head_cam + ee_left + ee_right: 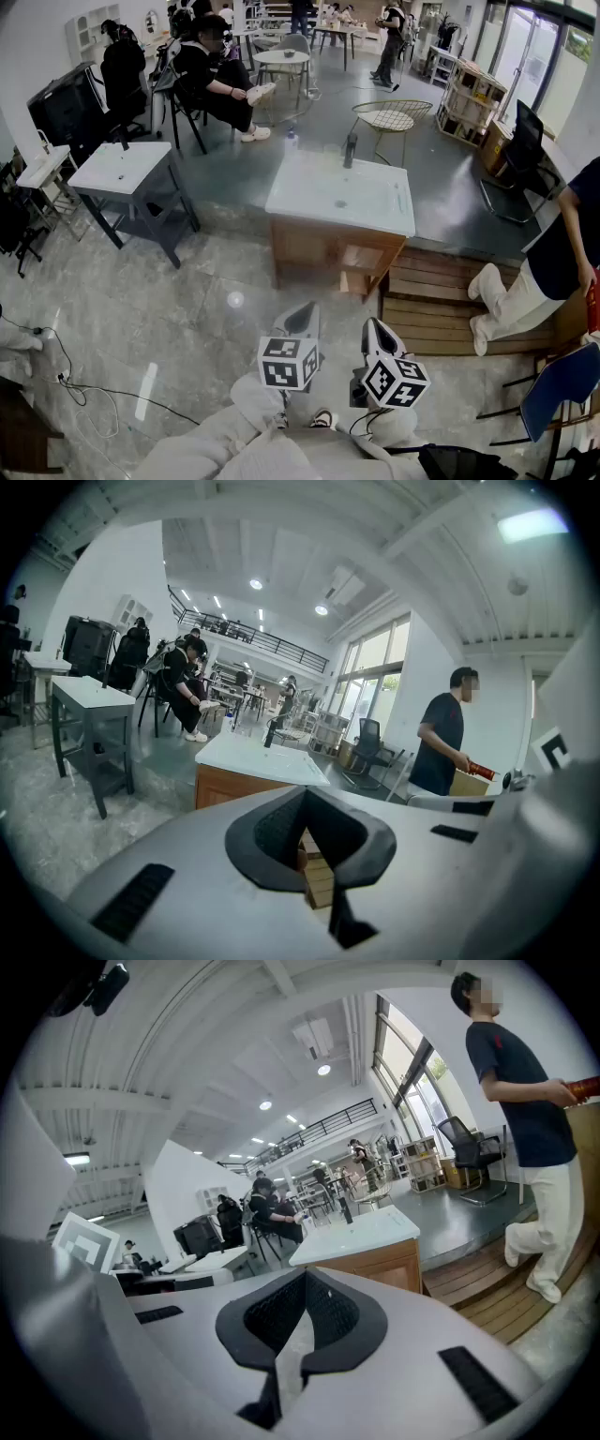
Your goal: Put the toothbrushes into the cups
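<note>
No toothbrush and no cup shows in any view. In the head view my left gripper [302, 316] and right gripper [377, 329] hang side by side above the pale floor, in front of my knees. Both point toward a white washbasin counter [342, 197] on a wooden cabinet, some way off. A black faucet [350, 150] stands at its far edge. Seen from its own camera, the left gripper [317, 874] is shut with nothing between its pads. The right gripper [291, 1349] is shut and empty too. The counter [258, 757] lies ahead in both gripper views.
Wooden steps [431, 309] rise to a grey platform just right of the cabinet. A person in a dark shirt [553, 253] stands there at the right edge. A second white sink table [122, 167] stands at the left. Cables [66, 384] trail on the floor at lower left.
</note>
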A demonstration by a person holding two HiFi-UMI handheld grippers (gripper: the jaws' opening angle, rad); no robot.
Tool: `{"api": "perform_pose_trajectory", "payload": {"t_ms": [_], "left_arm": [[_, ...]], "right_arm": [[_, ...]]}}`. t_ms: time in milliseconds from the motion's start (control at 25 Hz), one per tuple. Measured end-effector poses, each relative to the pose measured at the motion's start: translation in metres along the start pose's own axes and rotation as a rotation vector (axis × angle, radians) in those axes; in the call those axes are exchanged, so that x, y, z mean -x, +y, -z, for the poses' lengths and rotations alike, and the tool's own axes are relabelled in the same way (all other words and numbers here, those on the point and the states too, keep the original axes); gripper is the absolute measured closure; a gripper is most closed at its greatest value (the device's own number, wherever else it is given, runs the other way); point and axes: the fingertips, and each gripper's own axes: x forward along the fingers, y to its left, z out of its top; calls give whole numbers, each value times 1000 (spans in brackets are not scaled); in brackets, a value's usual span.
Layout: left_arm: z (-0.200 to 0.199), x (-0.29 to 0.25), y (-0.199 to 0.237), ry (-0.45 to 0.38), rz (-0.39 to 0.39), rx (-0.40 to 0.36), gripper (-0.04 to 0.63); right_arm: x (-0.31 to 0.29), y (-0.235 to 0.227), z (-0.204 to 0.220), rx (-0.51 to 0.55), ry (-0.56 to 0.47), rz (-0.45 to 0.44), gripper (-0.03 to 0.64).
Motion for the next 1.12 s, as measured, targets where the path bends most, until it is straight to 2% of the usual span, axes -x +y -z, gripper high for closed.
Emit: {"api": "perform_pose_trajectory", "payload": {"t_ms": [360, 480, 840, 1120], "left_arm": [[0, -6, -9, -3, -29, 1, 597], [0, -11, -13, -7, -40, 5, 597], [7, -33, -35, -24, -80, 34, 597], [18, -47, -47, -8, -113, 34, 597]], "right_arm": [[2, -11, -6, 4, 7, -15, 594], [2, -18, -8, -26, 7, -35, 594], [7, -58, -14, -16, 26, -46, 594], [10, -91, -7, -51, 61, -44, 594]]}}
